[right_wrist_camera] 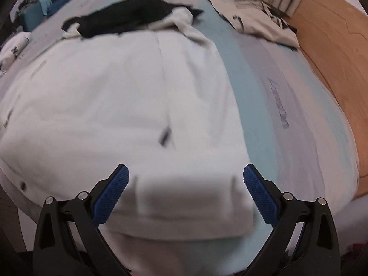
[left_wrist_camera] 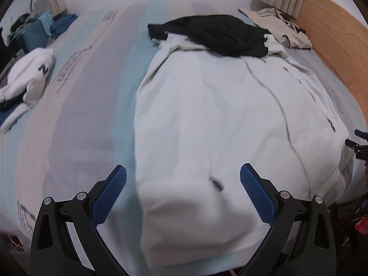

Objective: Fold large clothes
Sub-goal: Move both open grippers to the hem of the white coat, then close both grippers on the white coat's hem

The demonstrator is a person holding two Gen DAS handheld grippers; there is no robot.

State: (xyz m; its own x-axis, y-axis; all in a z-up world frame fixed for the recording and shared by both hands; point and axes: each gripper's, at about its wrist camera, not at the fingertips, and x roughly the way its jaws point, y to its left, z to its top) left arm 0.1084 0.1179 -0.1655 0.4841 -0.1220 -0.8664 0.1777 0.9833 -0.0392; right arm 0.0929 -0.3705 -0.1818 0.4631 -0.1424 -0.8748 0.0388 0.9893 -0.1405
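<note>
The white garment (left_wrist_camera: 218, 115) lies spread flat on the striped bedsheet (left_wrist_camera: 87, 115), its long axis running straight away from both tongs toward the far end, where a black garment (left_wrist_camera: 214, 34) overlaps its far edge. The left gripper (left_wrist_camera: 183, 191) is spread wide and holds nothing; the garment's near left corner sits between and just ahead of its fingers, the left edge passing close inside the left pad. The right gripper (right_wrist_camera: 186, 191) is likewise spread wide and empty, with the near hem directly below its gap and the garment's right edge running forward just inside the right pad. Judgement: each hand is nearest its own corner of the near hem, so the coming move is probably a paired pinch there, then a lift along the long axis toward the far end. Whether either gripper touches the cloth cannot be told, as both views are blurred
</note>
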